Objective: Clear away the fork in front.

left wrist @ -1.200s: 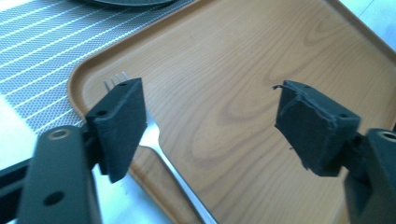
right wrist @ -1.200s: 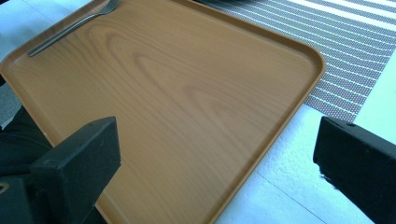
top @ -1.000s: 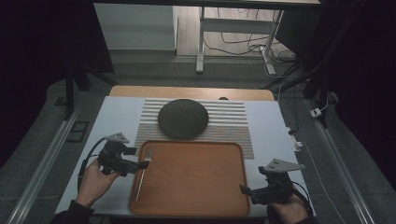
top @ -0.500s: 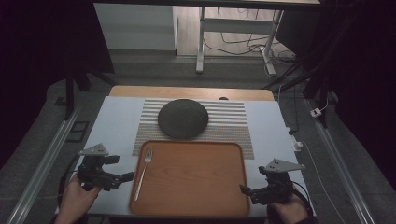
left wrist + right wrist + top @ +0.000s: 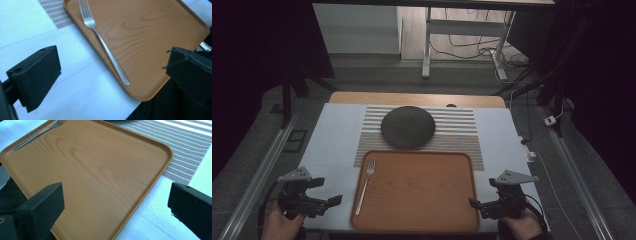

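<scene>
A silver fork (image 5: 364, 186) (image 5: 105, 47) (image 5: 37, 135) lies along the left side of a wood-grain tray (image 5: 422, 195) (image 5: 150, 32) (image 5: 100, 175). Beyond the tray a dark round plate (image 5: 408, 127) rests on a striped placemat (image 5: 464, 131) (image 5: 190, 150). My left gripper (image 5: 324, 200) (image 5: 112, 75) is open over the white table, left of the tray, with nothing between its jaws. At the tray's front right corner my right gripper (image 5: 479, 205) (image 5: 115, 205) stands open too, holding nothing.
The white table surface (image 5: 332, 145) ends at a wooden strip (image 5: 417, 99) at the back. Metal rails (image 5: 257, 180) run along both sides. A table leg (image 5: 427, 45) and cables (image 5: 472, 47) lie on the floor beyond.
My left gripper let go of the fork on the tray, then drew back to the left and toward the front edge. The right gripper has stayed put.
</scene>
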`<state>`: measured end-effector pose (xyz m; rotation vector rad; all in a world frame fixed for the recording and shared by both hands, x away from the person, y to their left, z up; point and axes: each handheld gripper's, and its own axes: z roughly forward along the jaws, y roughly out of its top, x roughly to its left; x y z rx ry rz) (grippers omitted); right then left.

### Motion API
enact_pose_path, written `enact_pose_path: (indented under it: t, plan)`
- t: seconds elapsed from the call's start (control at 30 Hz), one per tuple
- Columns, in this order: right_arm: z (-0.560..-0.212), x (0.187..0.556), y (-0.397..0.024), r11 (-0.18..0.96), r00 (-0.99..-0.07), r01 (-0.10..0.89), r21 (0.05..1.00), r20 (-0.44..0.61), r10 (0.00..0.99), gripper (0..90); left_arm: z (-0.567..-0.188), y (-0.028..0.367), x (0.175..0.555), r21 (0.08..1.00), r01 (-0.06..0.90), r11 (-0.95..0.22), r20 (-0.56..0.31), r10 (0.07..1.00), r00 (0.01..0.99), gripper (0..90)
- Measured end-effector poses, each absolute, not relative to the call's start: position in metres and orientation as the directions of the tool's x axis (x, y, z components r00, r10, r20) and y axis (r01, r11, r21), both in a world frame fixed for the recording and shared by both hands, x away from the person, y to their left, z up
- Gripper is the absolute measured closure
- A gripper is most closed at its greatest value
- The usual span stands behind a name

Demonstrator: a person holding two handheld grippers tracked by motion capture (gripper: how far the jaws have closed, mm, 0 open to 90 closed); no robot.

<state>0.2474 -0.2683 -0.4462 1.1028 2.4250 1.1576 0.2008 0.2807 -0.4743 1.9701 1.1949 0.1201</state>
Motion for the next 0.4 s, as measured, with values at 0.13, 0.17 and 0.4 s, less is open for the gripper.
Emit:
enact_pose_path:
  t: [0.13,0.17,0.4]
  plan:
    - [-0.4463,0.2473,-0.2678,0.401,-0.687,0.530,0.747,0.101,0.719,1.0,-0.4782,0.2851,0.1956,0.656,0.717,-0.235,-0.288,0.800,0.527,0.0]
    - [-0.4463,0.2474,-0.2677,0.401,-0.687,0.531,0.747,0.101,0.720,1.0,-0.4779,0.2860,0.1948,0.661,0.715,-0.229,-0.291,0.800,0.525,0.0]
    - [-0.4465,0.2475,-0.2677,0.403,-0.683,0.533,0.744,0.098,0.724,1.0,-0.4789,0.2881,0.1970,0.642,0.738,-0.207,-0.320,0.803,0.503,0.0]
